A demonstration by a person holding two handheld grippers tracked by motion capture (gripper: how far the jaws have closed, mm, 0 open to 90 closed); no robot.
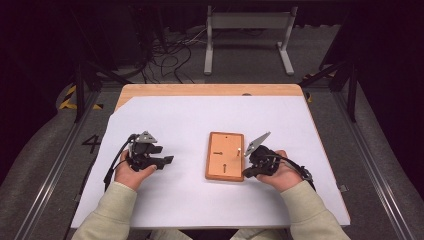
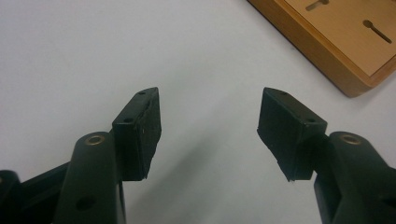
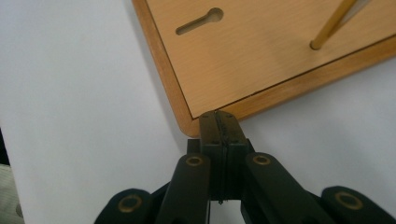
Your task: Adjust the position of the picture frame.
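A wooden board (image 1: 225, 156) with keyhole slots (image 3: 198, 21) lies flat on the white sheet, and a thin upright peg (image 1: 239, 150) stands near its right edge. My right gripper (image 1: 246, 173) is shut with nothing between its jaws. In the right gripper view its tips (image 3: 219, 119) touch the side of the board (image 3: 261, 56) at a rounded corner, with the peg (image 3: 331, 25) beyond. My left gripper (image 1: 167, 160) rests on the sheet left of the board, pointing toward it. It stands open and empty (image 2: 210, 116), with a corner of the board (image 2: 327, 51) ahead to the right.
The white sheet (image 1: 200, 115) covers most of the wooden table (image 1: 210, 90). Beyond the far edge are a metal stand (image 1: 247, 35) and cables (image 1: 170, 55) on the floor. Rails run along both sides of the table.
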